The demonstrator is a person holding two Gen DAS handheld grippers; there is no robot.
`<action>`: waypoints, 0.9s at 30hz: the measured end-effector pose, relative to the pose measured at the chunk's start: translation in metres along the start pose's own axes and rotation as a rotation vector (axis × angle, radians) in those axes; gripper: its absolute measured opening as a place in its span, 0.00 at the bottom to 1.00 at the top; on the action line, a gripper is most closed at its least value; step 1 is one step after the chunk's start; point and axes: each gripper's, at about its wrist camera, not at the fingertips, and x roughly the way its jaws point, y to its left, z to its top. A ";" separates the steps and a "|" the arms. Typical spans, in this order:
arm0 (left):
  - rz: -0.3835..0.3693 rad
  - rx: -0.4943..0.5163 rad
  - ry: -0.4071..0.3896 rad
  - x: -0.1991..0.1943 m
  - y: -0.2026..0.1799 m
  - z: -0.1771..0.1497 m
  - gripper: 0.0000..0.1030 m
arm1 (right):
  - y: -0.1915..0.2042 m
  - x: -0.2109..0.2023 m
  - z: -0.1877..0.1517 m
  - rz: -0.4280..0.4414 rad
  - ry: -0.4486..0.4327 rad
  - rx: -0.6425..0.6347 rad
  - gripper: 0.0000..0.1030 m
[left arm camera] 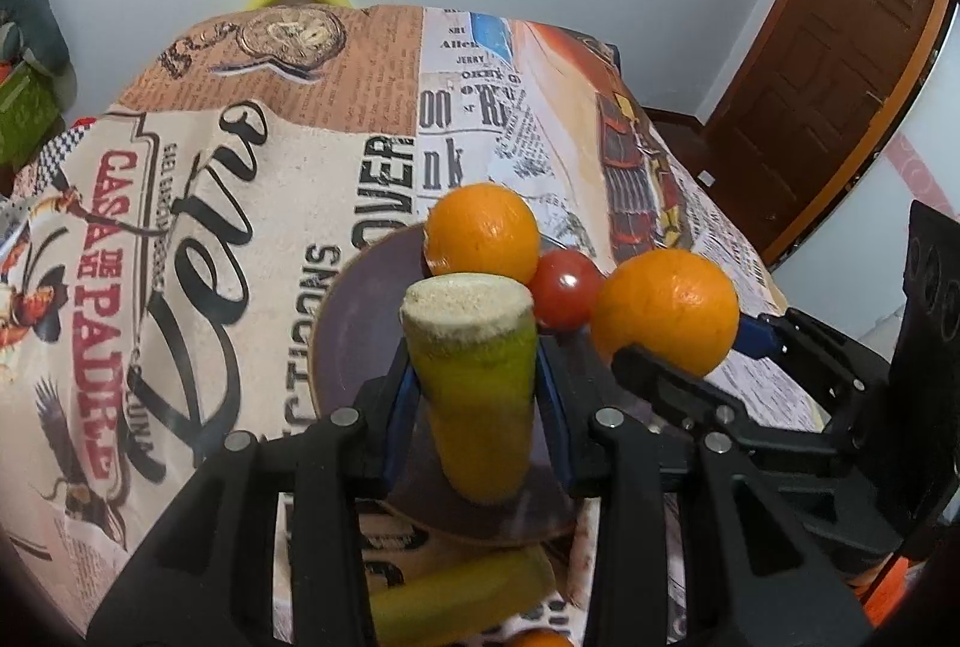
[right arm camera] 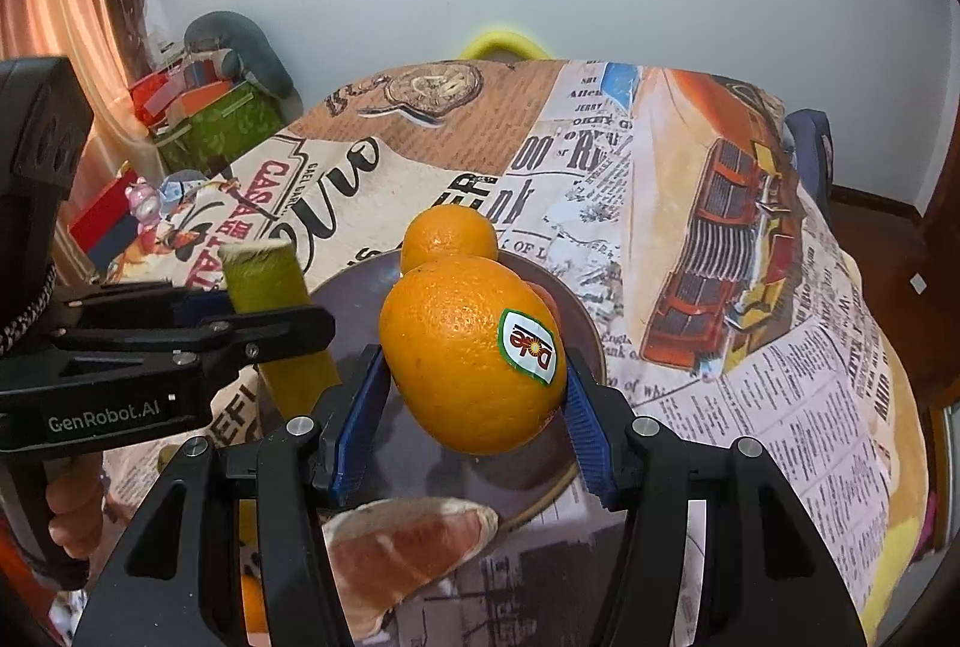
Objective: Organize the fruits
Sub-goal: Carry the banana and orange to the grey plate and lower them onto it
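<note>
Dark plate [left arm camera: 354, 323] sits on the worktop [left arm camera: 198, 203], which is covered by a newsprint-pattern cloth. On the plate: one orange [left arm camera: 483, 233] at the far rim and a red tomato [left arm camera: 564, 290] just beside it, touching.

From the right wrist view the tomato is almost wholly hidden behind the held fruit. A pink-fleshed citrus wedge [right arm camera: 408, 539] lies at the plate's near edge, partly cut off by the right gripper frame. In the left wrist view a yellow-green piece [left arm camera: 456, 596] lies below the plate, blurred and half hidden; identity unclear.

Left gripper [left arm camera: 474, 395]: blue fingers closed around a cut yellow-green stalk section [left arm camera: 474, 383], held over the plate, cut end facing away.

Right gripper [right arm camera: 477, 401]: fingers spread wide, pinching a large stickered orange [right arm camera: 462, 359] above the plate's near side.
</note>
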 end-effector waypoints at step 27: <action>0.034 -0.002 0.013 0.012 0.014 0.002 0.47 | 0.001 0.018 0.001 0.005 0.045 -0.018 0.55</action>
